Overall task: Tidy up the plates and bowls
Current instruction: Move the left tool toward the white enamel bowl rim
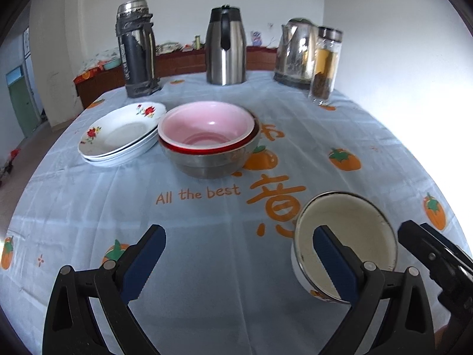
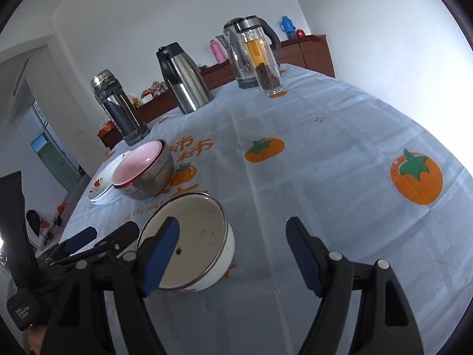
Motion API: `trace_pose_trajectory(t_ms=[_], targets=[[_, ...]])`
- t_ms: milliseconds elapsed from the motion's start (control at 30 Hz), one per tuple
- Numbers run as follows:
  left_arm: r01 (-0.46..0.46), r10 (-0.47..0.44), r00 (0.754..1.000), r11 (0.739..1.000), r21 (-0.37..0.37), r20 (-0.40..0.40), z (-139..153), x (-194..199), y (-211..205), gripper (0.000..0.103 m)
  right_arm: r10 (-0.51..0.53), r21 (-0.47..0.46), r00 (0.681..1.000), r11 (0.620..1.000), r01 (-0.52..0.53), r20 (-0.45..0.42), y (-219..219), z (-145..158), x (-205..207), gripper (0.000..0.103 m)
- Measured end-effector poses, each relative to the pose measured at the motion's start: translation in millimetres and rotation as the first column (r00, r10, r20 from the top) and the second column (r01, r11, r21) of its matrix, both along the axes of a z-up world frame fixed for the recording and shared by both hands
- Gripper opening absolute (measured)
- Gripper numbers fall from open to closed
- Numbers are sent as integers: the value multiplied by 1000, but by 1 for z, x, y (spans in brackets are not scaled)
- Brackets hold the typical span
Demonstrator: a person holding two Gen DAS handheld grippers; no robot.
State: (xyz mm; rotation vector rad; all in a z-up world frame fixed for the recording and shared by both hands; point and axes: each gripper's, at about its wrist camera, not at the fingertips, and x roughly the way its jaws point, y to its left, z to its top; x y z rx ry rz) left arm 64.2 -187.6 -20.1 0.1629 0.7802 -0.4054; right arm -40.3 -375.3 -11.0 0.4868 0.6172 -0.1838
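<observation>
A white enamel bowl (image 1: 354,230) (image 2: 201,230) with a dark rim rests on the tablecloth and looks tipped toward the cameras. My right gripper (image 2: 233,256) is open. Its left finger (image 2: 161,254) shows in front of the bowl's inside and its right finger stands clear, with the bowl's right wall between them, untouched. My left gripper (image 1: 241,261) is open and holds nothing; its right finger (image 1: 334,263) overlaps the bowl in view. Farther back a pink bowl (image 1: 207,121) is nested in a red one inside a steel bowl (image 1: 207,162). Beside them lie stacked flowered plates (image 1: 118,136).
Along the far table edge stand a dark flask (image 1: 136,50), a steel jug (image 1: 226,47), a kettle (image 1: 295,53) and a glass tea bottle (image 1: 325,65). The persimmon-print tablecloth (image 2: 340,162) covers the round table. The right gripper's body (image 1: 434,254) shows at the left view's right edge.
</observation>
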Motion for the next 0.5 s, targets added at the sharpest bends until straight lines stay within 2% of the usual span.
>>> trace_pose_trajectory(t_ms=[167, 267, 500], targets=[[-1, 4, 999, 996, 84, -35, -7, 4, -10, 101, 2, 15, 999, 1000, -2, -49, -2, -6, 6, 75], [2, 2, 999, 995, 97, -44, -10, 3, -12, 101, 18, 48, 999, 999, -16, -48, -5, -10, 7, 58], [11, -6, 998, 997, 72, -63, -11, 4, -14, 101, 23, 41, 999, 999, -21, -44, -3, -9, 7, 59]])
